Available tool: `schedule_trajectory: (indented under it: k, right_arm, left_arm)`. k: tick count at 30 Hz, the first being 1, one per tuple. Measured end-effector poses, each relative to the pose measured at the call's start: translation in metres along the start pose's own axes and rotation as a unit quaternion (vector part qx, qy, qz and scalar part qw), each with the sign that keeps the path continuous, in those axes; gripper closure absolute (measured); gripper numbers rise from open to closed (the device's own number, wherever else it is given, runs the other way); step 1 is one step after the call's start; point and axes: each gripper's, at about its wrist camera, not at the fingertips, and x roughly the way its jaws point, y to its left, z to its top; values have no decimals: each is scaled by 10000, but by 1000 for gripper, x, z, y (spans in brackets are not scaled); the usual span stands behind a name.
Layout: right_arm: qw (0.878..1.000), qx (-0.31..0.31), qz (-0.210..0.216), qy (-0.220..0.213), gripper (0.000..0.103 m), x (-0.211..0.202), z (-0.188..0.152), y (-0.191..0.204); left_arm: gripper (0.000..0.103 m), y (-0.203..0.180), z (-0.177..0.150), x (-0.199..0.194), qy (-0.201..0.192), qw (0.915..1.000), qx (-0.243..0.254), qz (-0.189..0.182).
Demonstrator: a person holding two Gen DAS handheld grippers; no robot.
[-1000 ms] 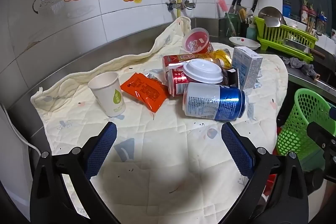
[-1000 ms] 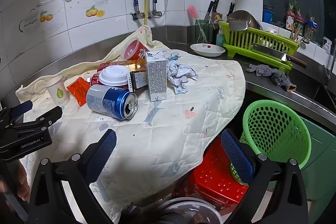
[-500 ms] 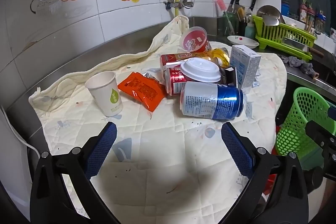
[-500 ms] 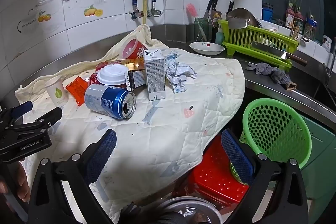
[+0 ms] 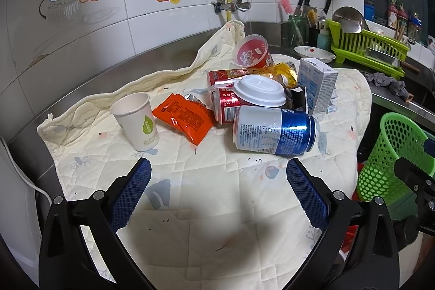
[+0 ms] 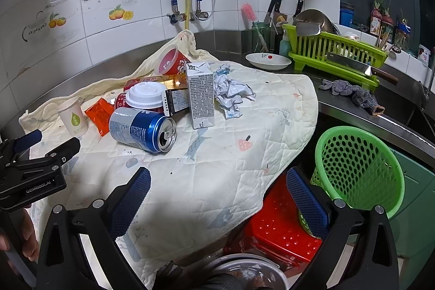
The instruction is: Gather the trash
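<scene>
Kitchen counter is carrying a cream quilted cloth (image 5: 206,181), and we're hovering both tools over its near edge. We're holding the left gripper (image 5: 218,189) spread wide with nothing between its blue pads; same for the right gripper (image 6: 217,197), spread and empty, sitting over the cloth's right corner. Beside that corner, off the counter, a green mesh basket (image 6: 359,167) is standing next to a red crate (image 6: 282,233).

Just ahead of the left gripper, a blue-and-white can (image 5: 274,129) is lying on its side, open end facing right. Left of it we're seeing an orange snack packet (image 5: 185,117) lying flat and a paper cup (image 5: 138,121) standing upright, well apart from the can. Behind the can, a white plastic lid (image 5: 258,93) is resting on a red can (image 5: 225,105), with a white carton (image 6: 201,95) standing upright beside them and crumpled paper (image 6: 231,93) just right of the carton. Farther back, a red tub (image 5: 251,52) is tipped on its side against the cloth's raised fold. Beyond that, a green dish rack (image 6: 334,56) is sitting on the steel counter.
</scene>
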Motion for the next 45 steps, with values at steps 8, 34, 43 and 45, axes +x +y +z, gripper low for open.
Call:
schedule_trajectory:
  k: [8,34,43,45]
  right_arm:
    - [10000,-3,3,14,6,1,-1,2]
    - [9999,22,7,-104,6,-7,2,2]
    - [9996,-57,-65,-261,6,-12,4,4]
    - [9996,-51,-66,-256,6,-12,4,4]
  left_arm:
    - [5,1,0,0,-2,10000,6,-18]
    - [5,2,4,-6,-109,9999,-22,-11]
    - [5,2,5,-9,-166,9999,-27,-19]
    - [5,2,5,-11,-190,9998,-23,-25]
